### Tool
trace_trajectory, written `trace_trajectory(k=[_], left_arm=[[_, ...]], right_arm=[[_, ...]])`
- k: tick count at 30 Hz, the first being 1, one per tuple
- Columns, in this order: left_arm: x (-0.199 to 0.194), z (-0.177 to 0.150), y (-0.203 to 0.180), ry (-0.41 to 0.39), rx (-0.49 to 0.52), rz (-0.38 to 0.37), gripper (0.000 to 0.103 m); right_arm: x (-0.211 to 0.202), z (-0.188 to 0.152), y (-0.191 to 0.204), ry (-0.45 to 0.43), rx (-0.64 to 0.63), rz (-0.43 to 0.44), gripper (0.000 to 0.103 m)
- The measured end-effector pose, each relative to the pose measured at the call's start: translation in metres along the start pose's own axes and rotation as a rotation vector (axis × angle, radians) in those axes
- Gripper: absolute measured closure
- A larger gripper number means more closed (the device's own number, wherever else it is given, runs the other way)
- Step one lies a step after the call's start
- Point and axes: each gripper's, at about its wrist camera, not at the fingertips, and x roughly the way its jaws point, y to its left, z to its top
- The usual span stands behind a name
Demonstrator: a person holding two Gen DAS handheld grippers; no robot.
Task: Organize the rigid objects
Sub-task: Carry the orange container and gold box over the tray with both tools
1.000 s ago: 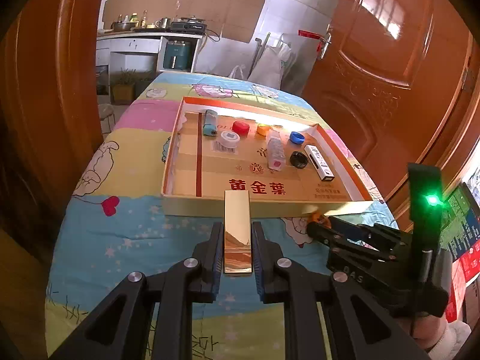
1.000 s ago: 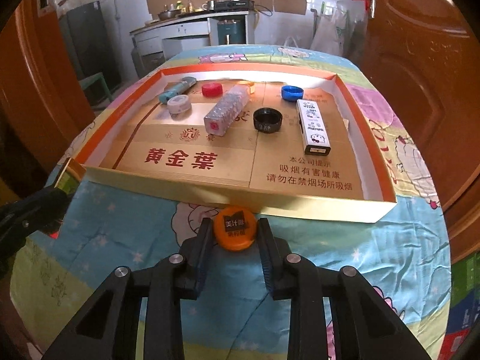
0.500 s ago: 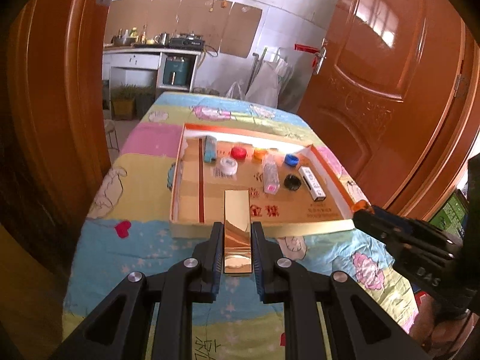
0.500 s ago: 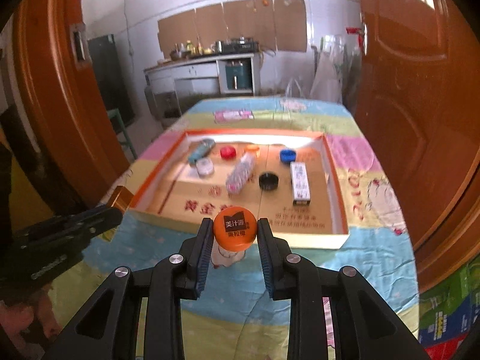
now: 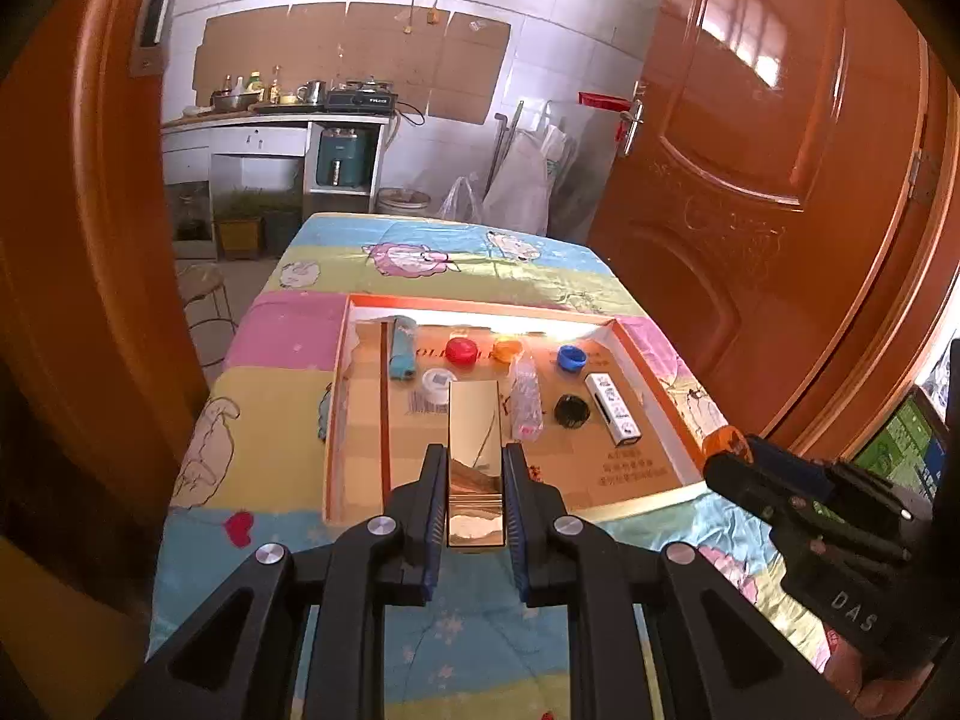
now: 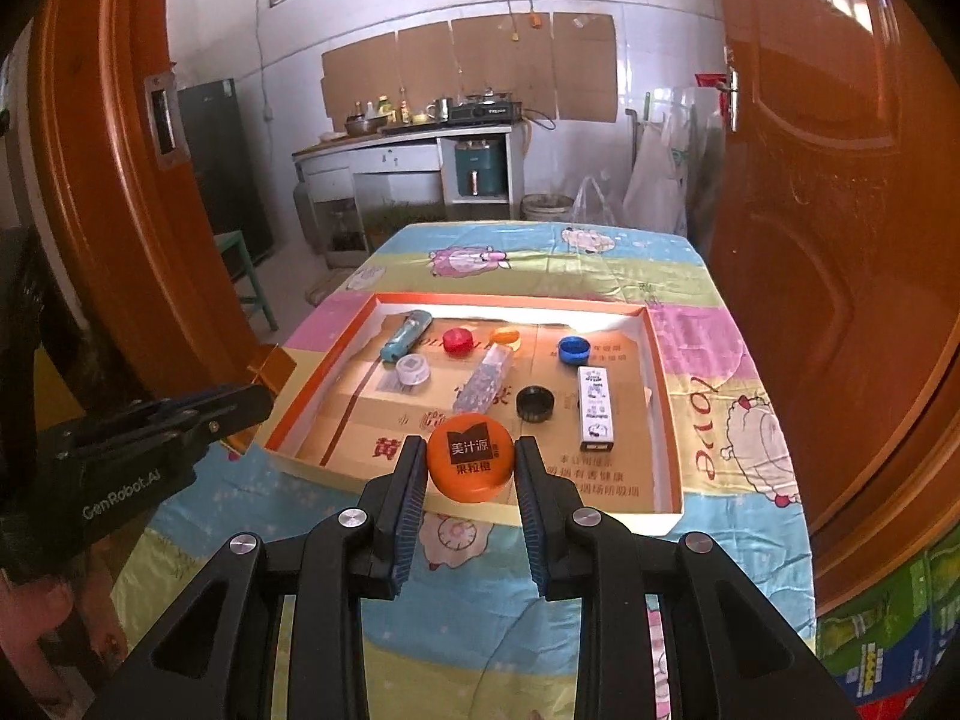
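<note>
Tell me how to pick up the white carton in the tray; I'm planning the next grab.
Grip the white carton across its two long sides near the middle, coming from above. It lies flat, long and narrow, with its length running away from the camera, and bare tray floor on both sides leaves room for the fingers.

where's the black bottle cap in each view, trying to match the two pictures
Left wrist view: the black bottle cap lies right of centre in the cardboard tray, between the clear plastic bottle and the white box.
Right wrist view: the black bottle cap lies near the middle of the picture, just left of the white box.
Shared landmark: the white box, right beside the cap in both.
</note>
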Motion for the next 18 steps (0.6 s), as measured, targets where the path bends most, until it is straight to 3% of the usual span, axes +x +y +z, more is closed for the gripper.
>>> trace_trajectory(k=[8,18], left_arm=[[0.018,0.018,-0.002,0.007,-0.015,-0.001,0.085],[0.055,0.016,0.001,0.069,-0.031,0.014,0.085]], right_arm=[[0.012,0.013,-0.013,-0.009,0.014,-0.001,0.073],[0.045,0.023,-0.024,0.02,0.013,0.019,0.073]])
